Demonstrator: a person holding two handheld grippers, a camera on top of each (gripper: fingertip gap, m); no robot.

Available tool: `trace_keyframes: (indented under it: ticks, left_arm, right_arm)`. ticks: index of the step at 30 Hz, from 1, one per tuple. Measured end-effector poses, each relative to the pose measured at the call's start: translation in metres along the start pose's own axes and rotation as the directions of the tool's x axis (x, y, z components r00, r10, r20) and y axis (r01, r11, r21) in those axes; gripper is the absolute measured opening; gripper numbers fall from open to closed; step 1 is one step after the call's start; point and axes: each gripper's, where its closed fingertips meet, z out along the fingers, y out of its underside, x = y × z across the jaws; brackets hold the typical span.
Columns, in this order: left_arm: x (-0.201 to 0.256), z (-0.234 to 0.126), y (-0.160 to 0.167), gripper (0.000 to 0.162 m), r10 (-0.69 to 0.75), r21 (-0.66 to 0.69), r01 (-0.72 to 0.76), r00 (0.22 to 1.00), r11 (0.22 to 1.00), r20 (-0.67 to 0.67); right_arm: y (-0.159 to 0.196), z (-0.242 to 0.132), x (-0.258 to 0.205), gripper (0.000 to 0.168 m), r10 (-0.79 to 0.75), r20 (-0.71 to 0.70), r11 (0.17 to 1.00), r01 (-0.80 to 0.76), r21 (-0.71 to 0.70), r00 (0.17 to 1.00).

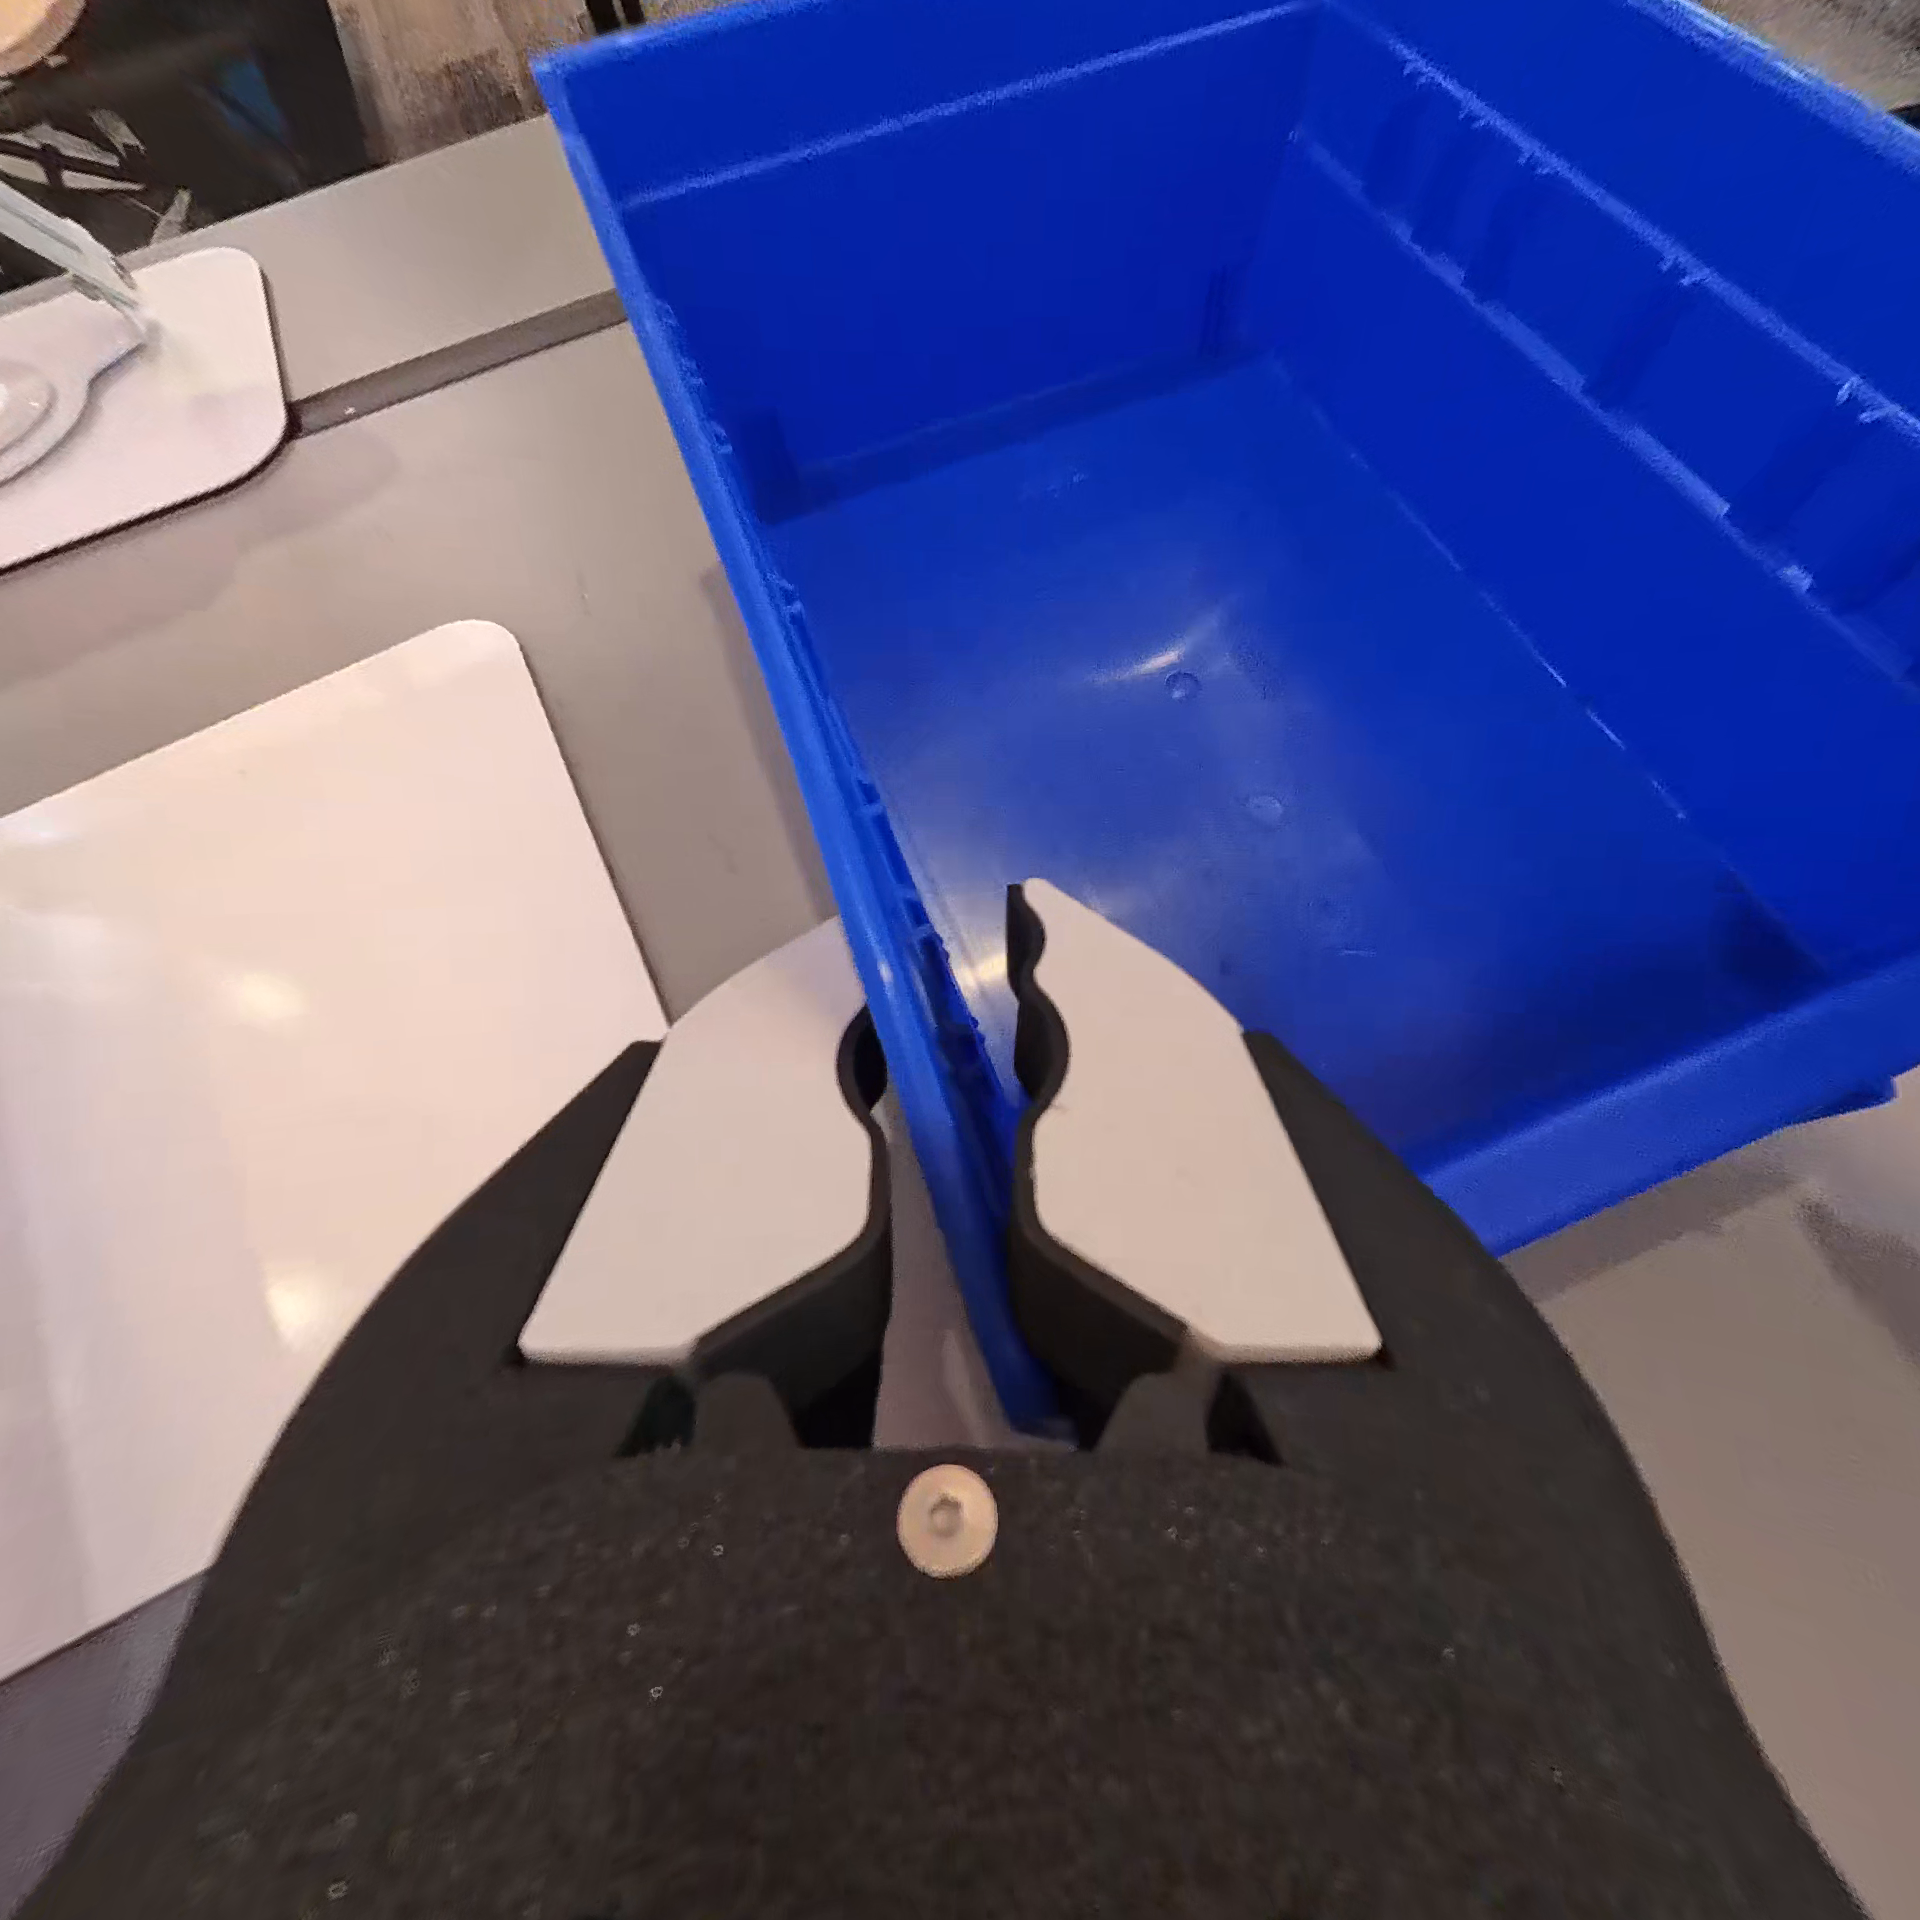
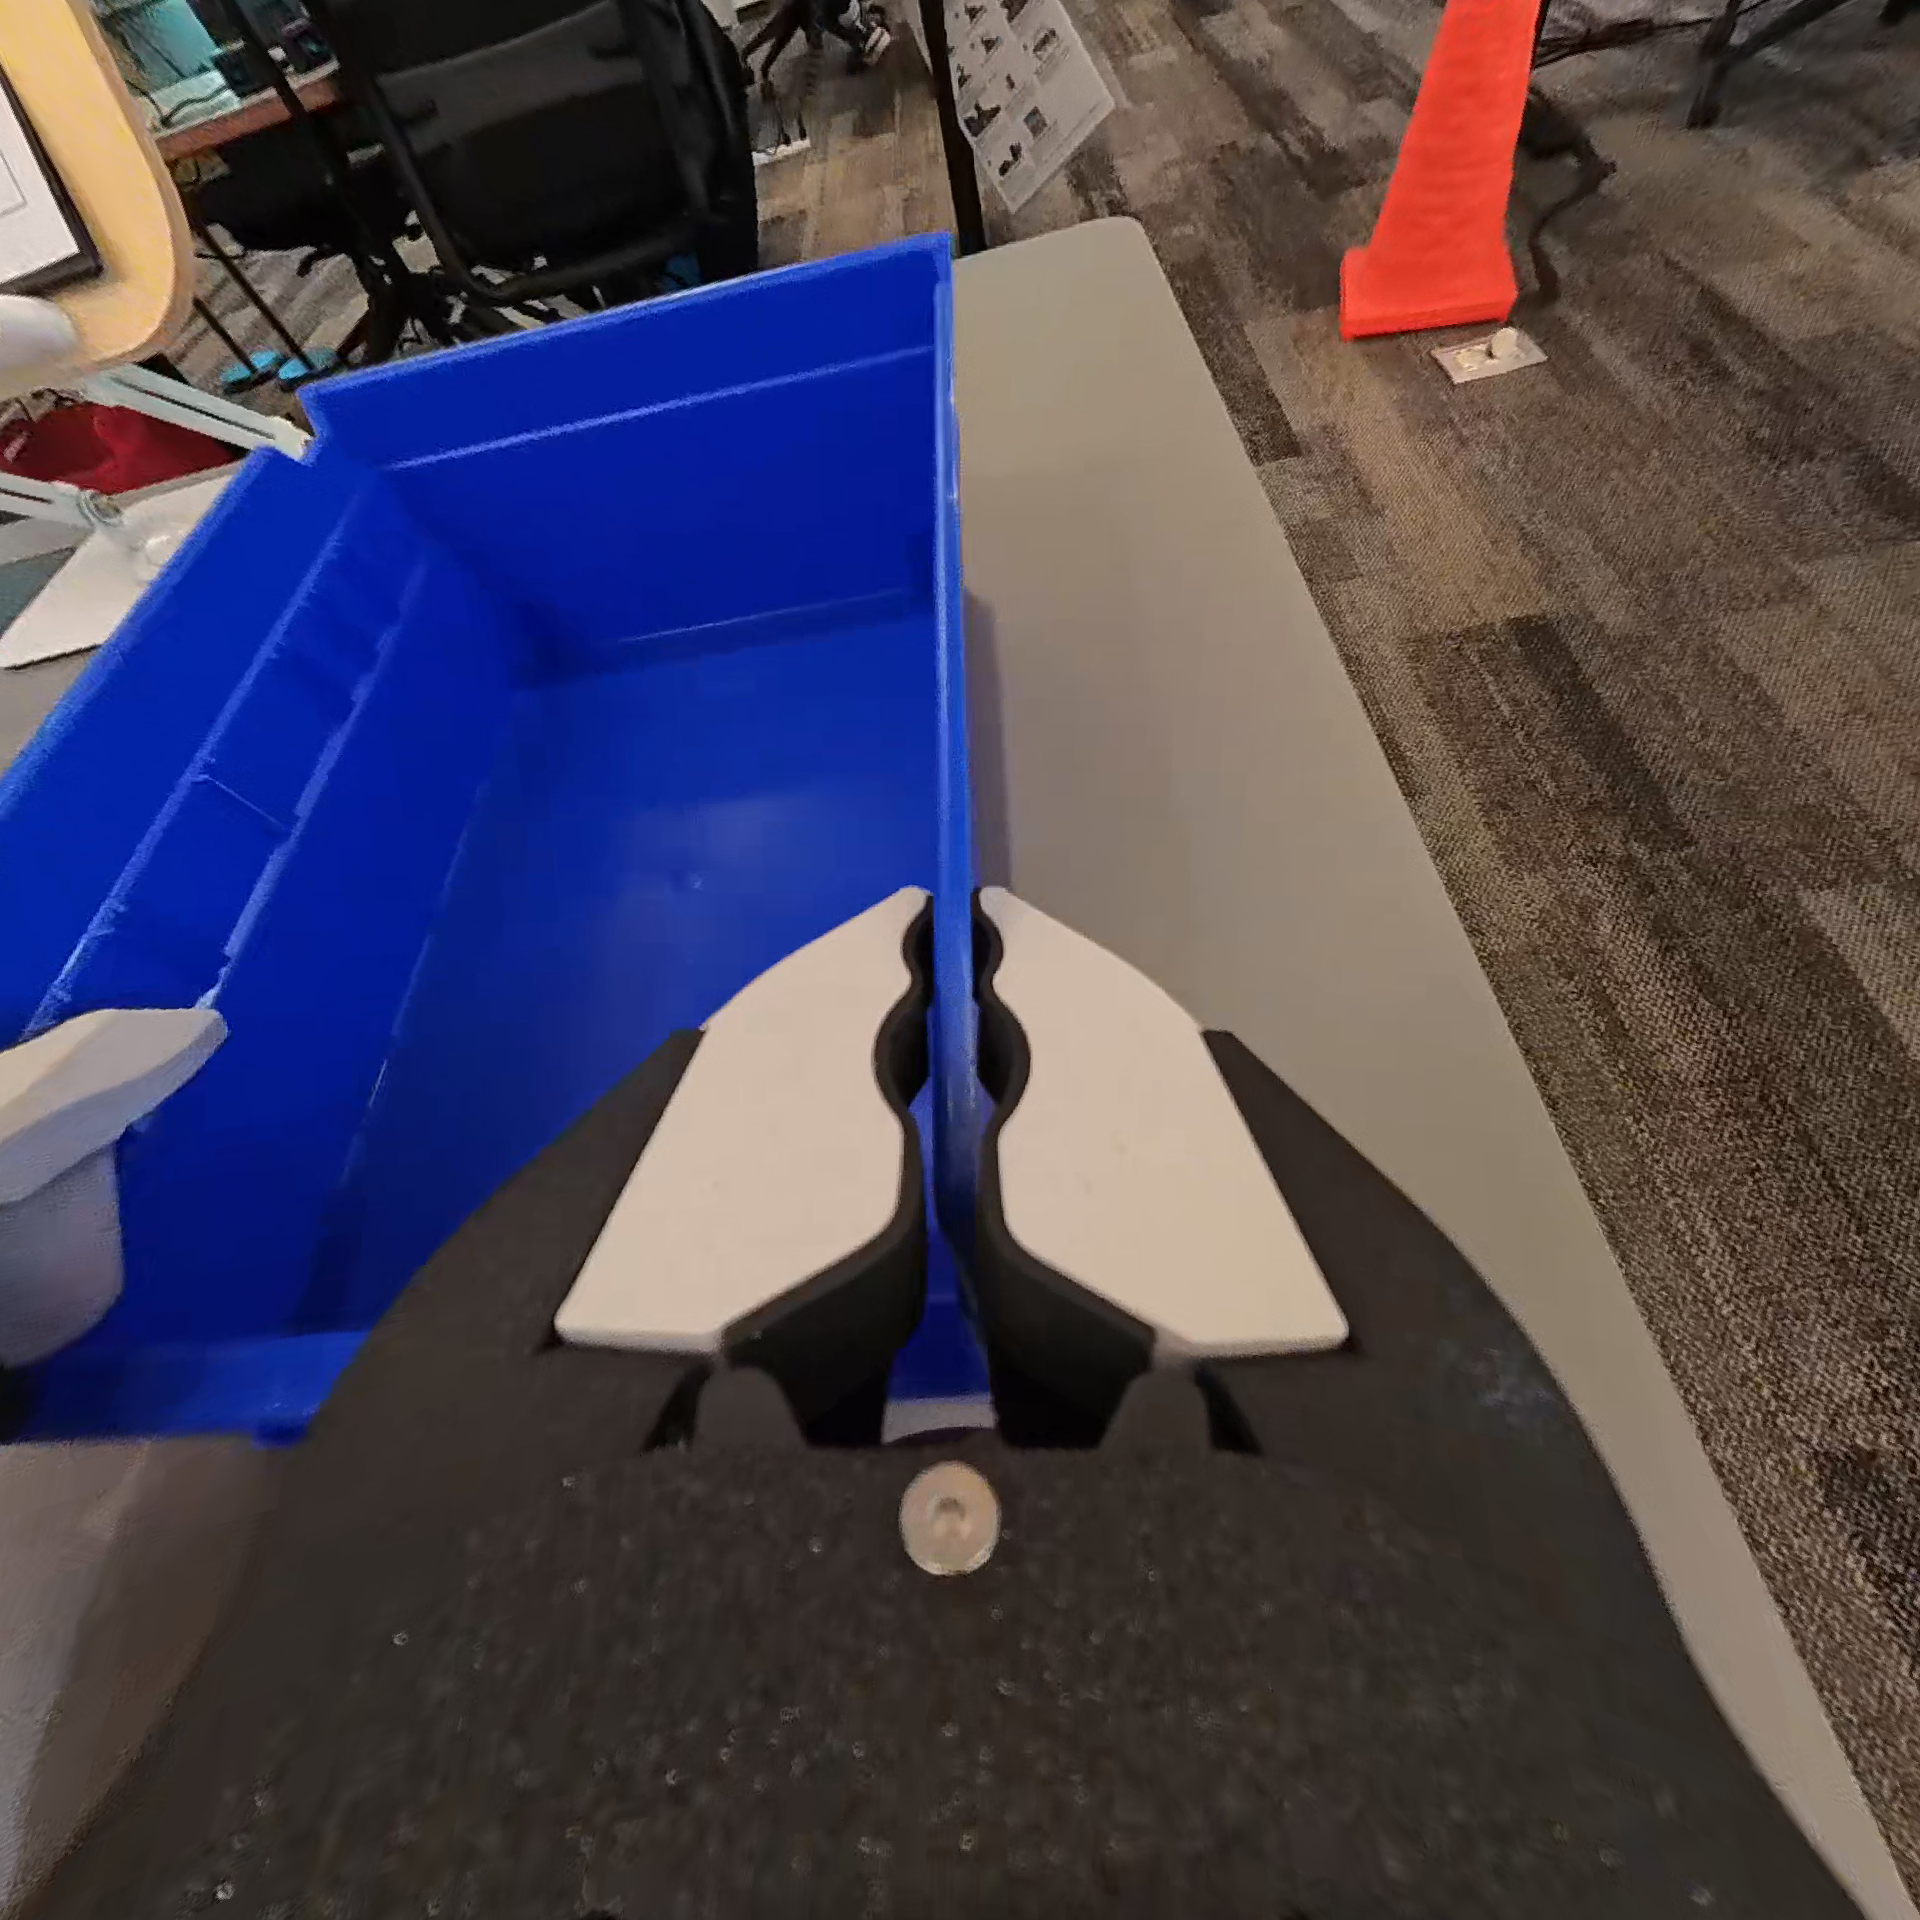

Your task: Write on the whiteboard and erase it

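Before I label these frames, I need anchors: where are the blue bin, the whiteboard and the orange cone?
blue bin (image 1: pixel 1299 727): left wrist view, on its bare inner floor.
whiteboard (image 1: pixel 312 935): left wrist view, on its blank white face, left of the bin.
orange cone (image 2: pixel 1455 177): right wrist view, on its side, standing on the carpet.

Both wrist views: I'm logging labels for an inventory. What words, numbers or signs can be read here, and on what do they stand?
No text can be read in either view.
Printed sheet hanging behind the table: rows of small pictures and print, too small and blurred to read.
Blue bin: no label or marking shows.
Whiteboard: bare, no writing on the part in view.
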Motion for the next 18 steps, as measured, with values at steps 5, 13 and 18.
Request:
trace_keyframes:
  ticks: [5, 13, 18]
  left_arm:
    - [0.007, 0.002, -0.004, 0.031, -0.049, 0.012, 0.049, 0.998, 0.999, -0.044]
    - [0.005, -0.022, -0.018, 0.069, -0.097, 0.013, 0.101, 0.980, 0.995, -0.174]
    - [-0.053, -0.111, -0.071, 0.070, -0.053, 0.189, 0.097, 0.973, 0.977, -0.225]
  right_arm:
    - [-0.004, 0.006, 0.006, 0.007, -0.030, -0.020, 0.999, 0.031, 0.015, 0.999]
    - [-0.038, -0.022, -0.002, 0.033, -0.047, 0.074, 0.988, 0.035, 0.152, 0.996]
    - [-0.095, -0.079, -0.044, 0.047, -0.123, 0.170, 0.911, 0.043, 0.410, 0.978]
